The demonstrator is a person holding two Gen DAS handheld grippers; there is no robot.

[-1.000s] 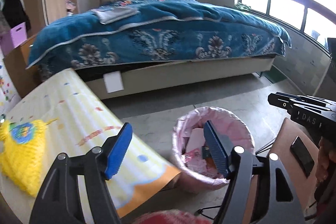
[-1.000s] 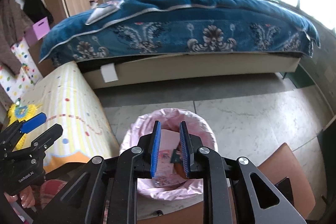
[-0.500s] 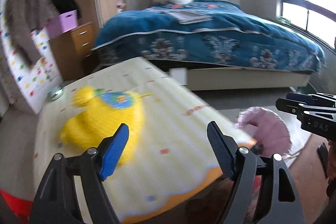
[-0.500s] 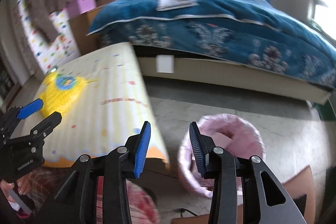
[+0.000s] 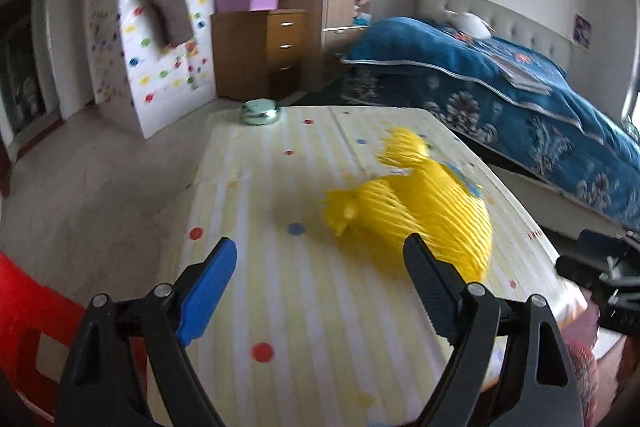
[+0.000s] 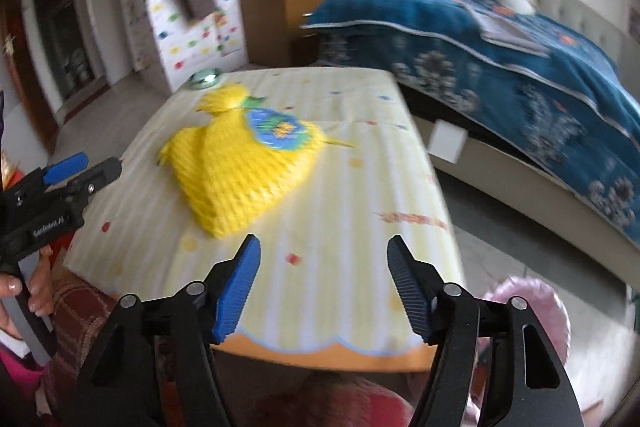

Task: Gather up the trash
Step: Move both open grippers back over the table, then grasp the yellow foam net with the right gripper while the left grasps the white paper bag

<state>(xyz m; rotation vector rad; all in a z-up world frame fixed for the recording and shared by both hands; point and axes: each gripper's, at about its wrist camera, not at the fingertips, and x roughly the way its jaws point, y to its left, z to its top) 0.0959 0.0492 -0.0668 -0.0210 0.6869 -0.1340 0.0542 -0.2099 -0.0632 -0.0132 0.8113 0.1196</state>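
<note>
**Both grippers empty over the yellow mesh bag**

One yellow mesh bag (image 6: 240,171), ribbed and net-like with a bunched, knotted top and a blue-green label, lies on the bench (image 6: 360,187), whose striped, pale yellow cloth carries scattered coloured dots. A round metal tin (image 5: 260,111) sits at the far edge. The left gripper (image 5: 320,291) has its jaws wide, just opened further, nothing between them; the bag lies ahead, near its dark ridged finger. The right gripper (image 6: 322,283) has just been opening too, jaws wide and empty. A pink-lined bin (image 6: 532,311) stands on the floor beside the bench corner.
</note>
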